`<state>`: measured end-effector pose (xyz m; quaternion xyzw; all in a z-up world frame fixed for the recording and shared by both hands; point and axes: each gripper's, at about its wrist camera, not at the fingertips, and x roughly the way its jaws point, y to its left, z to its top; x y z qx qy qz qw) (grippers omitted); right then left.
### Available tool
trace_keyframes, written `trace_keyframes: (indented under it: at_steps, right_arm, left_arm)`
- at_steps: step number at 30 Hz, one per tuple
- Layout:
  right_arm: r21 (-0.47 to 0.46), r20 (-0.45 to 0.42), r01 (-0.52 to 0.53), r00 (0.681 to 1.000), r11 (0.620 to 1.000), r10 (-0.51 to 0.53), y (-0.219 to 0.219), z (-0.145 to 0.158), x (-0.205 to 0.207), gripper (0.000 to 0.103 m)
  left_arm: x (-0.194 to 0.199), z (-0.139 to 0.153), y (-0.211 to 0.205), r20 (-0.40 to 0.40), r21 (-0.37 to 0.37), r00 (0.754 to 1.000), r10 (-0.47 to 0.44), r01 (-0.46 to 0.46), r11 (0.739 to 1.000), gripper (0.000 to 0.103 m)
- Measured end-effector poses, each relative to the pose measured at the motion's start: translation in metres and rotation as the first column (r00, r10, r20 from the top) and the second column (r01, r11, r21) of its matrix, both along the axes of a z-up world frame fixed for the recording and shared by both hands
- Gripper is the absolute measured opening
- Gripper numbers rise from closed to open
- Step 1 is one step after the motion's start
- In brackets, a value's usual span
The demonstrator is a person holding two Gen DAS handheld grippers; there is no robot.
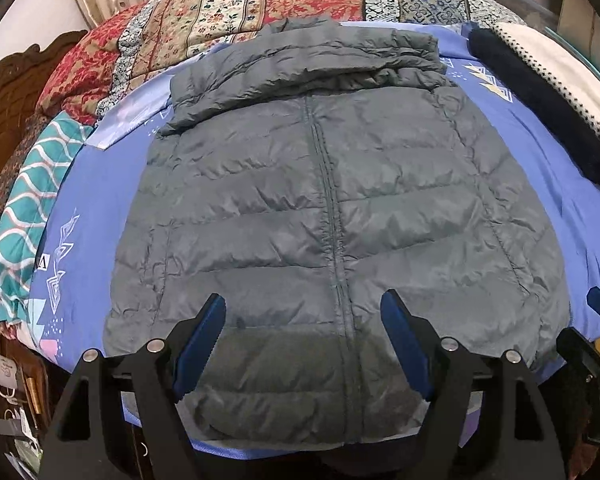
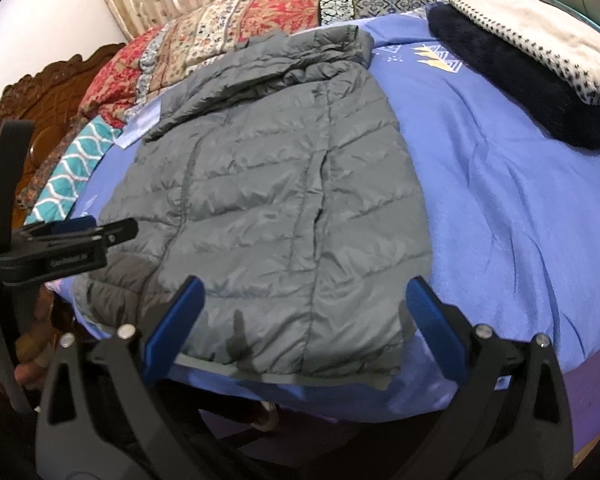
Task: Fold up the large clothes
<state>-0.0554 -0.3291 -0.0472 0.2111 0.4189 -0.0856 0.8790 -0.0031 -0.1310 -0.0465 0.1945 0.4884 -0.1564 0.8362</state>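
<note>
A grey quilted puffer jacket [image 1: 332, 208] lies flat on the blue bedsheet [image 1: 96, 200], zip up, with a sleeve folded across its top near the collar. It also shows in the right wrist view [image 2: 276, 208]. My left gripper [image 1: 304, 312] is open and empty, hovering over the jacket's hem near the zip. My right gripper [image 2: 306, 296] is open and empty above the hem's right corner. The left gripper also shows at the left edge of the right wrist view [image 2: 76, 236], and the right gripper at the right edge of the left wrist view [image 1: 596, 340].
A patterned red and cream quilt [image 1: 260, 12] lies along the far side of the bed. A dark navy and cream blanket [image 1: 548, 92] lies at the right. A teal patterned cloth [image 1: 24, 216] and a carved wooden headboard [image 1: 8, 92] are at the left.
</note>
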Motion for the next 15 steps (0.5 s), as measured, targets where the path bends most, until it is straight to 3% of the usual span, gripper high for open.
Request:
trace_keyframes:
  at_steps: [15]
  right_arm:
    - [0.004,-0.009,0.001,1.0,1.0,-0.001,-0.0008,-0.0012,0.003,0.094]
  left_arm:
    - [0.0015,-0.001,-0.001,-0.002,-0.002,1.0,-0.003,0.003,1.0,0.096]
